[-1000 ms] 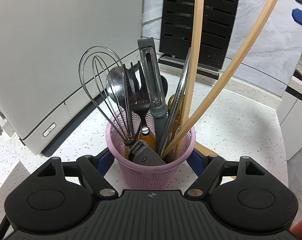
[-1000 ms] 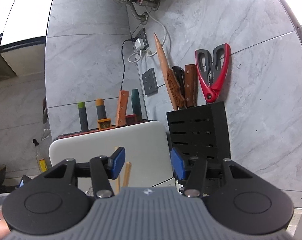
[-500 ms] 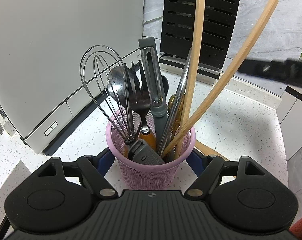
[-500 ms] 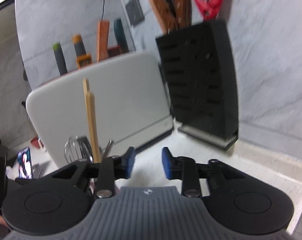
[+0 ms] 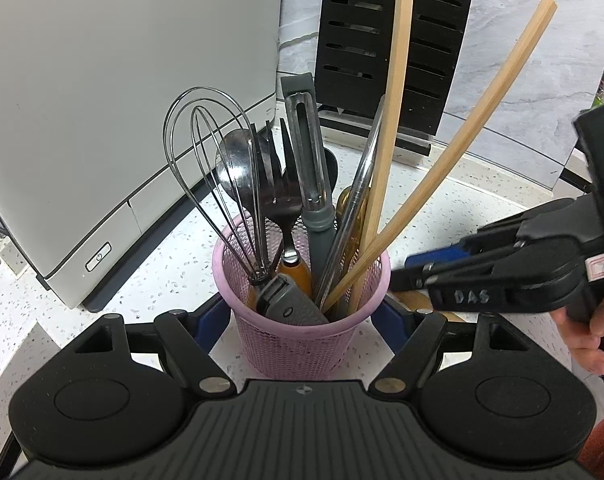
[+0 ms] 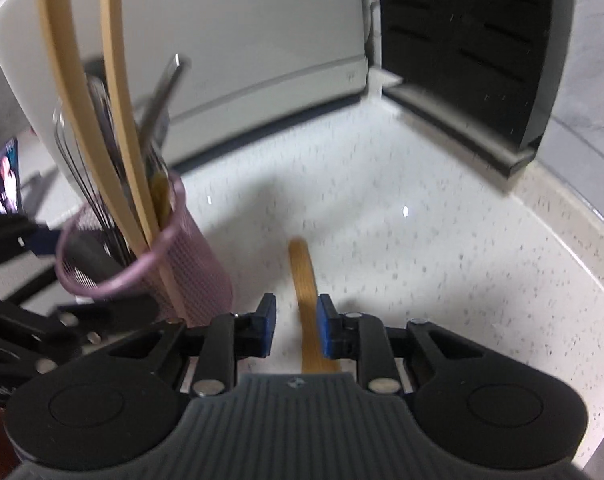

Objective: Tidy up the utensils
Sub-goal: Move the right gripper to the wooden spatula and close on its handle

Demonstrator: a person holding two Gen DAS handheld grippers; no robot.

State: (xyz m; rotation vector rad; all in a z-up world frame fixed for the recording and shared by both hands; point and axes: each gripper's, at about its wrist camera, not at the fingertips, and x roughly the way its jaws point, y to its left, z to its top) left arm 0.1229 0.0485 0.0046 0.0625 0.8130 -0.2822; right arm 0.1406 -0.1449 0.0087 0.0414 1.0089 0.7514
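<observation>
A pink mesh basket (image 5: pixel 302 344) stands on the white speckled counter (image 5: pixel 174 268), filled with a whisk (image 5: pixel 218 176), spoon, fork, peeler (image 5: pixel 310 168), steel tongs and two long wooden chopsticks (image 5: pixel 454 160). My left gripper (image 5: pixel 300 320) is shut on the basket, its blue pads against both sides. The basket also shows in the right wrist view (image 6: pixel 142 268). A flat wooden utensil (image 6: pixel 306 280) lies on the counter. My right gripper (image 6: pixel 296 330) is open, low over it, with the wooden piece between the pads. It also shows in the left wrist view (image 5: pixel 430 268).
A grey-white appliance (image 5: pixel 122 92) stands behind and to the left of the basket. A black knife block (image 5: pixel 382 40) stands at the back against the marble wall. The counter edge curves round on the right (image 6: pixel 574 256).
My right gripper has swung down from facing the wall to the counter beside the basket and now straddles the wooden utensil. Its jaws have narrowed. My left gripper has stayed on the basket.
</observation>
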